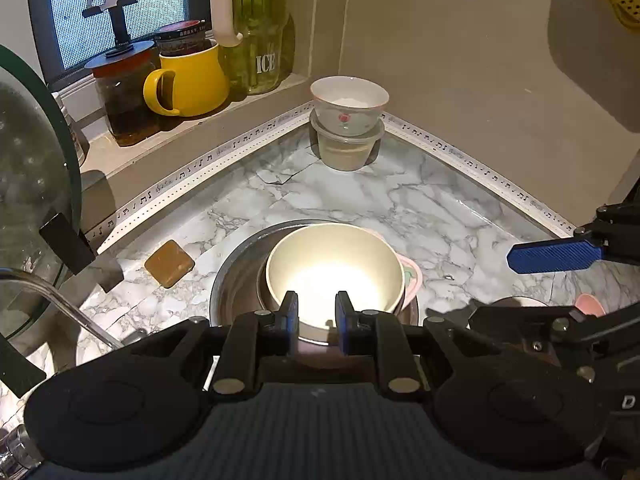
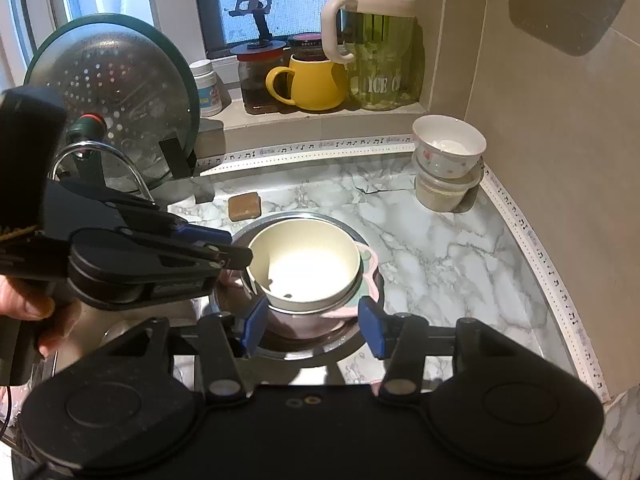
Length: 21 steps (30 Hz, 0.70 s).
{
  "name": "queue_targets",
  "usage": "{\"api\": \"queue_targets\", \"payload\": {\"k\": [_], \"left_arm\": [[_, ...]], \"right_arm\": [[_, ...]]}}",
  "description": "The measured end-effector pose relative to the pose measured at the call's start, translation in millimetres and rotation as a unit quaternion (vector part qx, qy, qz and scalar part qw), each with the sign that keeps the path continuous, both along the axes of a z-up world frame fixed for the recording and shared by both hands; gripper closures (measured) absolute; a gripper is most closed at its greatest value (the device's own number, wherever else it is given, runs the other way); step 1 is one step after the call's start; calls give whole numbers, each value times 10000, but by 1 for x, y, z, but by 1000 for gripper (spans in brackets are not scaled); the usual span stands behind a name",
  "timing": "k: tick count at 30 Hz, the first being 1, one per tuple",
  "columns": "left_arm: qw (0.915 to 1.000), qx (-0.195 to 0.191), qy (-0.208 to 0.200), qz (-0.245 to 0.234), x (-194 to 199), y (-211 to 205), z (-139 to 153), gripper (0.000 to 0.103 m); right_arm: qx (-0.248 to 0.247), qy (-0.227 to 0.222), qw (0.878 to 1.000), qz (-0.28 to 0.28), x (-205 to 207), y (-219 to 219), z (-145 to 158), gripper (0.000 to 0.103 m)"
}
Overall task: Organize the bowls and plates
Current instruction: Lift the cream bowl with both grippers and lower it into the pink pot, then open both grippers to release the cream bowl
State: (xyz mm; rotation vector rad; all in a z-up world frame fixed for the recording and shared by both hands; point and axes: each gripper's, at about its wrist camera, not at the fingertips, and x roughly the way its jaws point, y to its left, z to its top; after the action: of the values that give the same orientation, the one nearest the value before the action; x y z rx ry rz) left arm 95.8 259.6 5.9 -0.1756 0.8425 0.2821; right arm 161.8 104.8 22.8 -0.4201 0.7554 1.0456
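A cream bowl (image 1: 334, 272) (image 2: 304, 268) sits stacked on a pink dish (image 1: 412, 278) (image 2: 370, 264) inside a steel bowl (image 1: 236, 276) (image 2: 360, 240) on the marble counter. My left gripper (image 1: 316, 318) has its fingers narrowly apart over the cream bowl's near rim; in the right wrist view its fingers (image 2: 234, 258) reach the bowl's left rim. Whether it grips the rim is unclear. My right gripper (image 2: 312, 330) is open, straddling the near side of the stack, and one blue finger (image 1: 554, 256) shows in the left wrist view.
A floral bowl (image 1: 349, 106) (image 2: 448, 152) sits on a plastic tub (image 1: 346, 148) (image 2: 444, 194) in the corner. A yellow mug (image 2: 316, 82), jars and a pitcher (image 2: 378, 40) line the sill. A colander with glass lid (image 2: 112, 96), a tap (image 2: 100, 160) and a brown sponge (image 2: 245, 207) are left.
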Motion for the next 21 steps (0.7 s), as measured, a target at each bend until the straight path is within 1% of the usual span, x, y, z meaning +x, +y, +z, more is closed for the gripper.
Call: {"api": "queue_targets", "payload": {"k": [6, 8, 9, 10, 11, 12, 14, 15, 17, 18, 20, 21], "left_arm": [[9999, -100, -114, 29, -12, 0, 1, 84], [9998, -107, -147, 52, -17, 0, 1, 84], [9998, -97, -152, 59, -18, 0, 1, 83], [9998, -58, -153, 81, -20, -1, 1, 79], [9998, -23, -177, 115, -23, -1, 0, 72], [9997, -1, -203, 145, -25, -1, 0, 67], [9993, 44, -278, 225, -30, -1, -1, 34], [9990, 101, -336, 262, -33, -2, 0, 31], [9985, 238, -411, 263, -38, -4, 1, 31], [9983, 265, -446, 258, -41, -4, 1, 31], [9980, 244, -519, 246, -46, -3, 1, 31], [9979, 233, -540, 252, -48, -2, 1, 30]], "right_arm": [[54, 79, 9999, 30, 3, -9, -4, 46], [80, 102, 9999, 55, 3, -11, -3, 41], [118, 106, 9998, 91, 3, -13, -3, 37], [147, 85, 9998, 118, 3, -15, -2, 33], [167, 48, 9997, 152, 2, -17, -2, 31], [181, 29, 9997, 185, 2, -19, -2, 28], [186, 9, 9996, 216, 5, -23, -3, 24], [185, 6, 9996, 209, 6, -25, -4, 22], [170, -3, 9997, 159, 10, -29, -5, 19], [159, -13, 9998, 122, 13, -32, -6, 15], [160, -11, 9998, 77, 18, -37, -7, 12], [169, -29, 9998, 46, 21, -40, -7, 8]]}}
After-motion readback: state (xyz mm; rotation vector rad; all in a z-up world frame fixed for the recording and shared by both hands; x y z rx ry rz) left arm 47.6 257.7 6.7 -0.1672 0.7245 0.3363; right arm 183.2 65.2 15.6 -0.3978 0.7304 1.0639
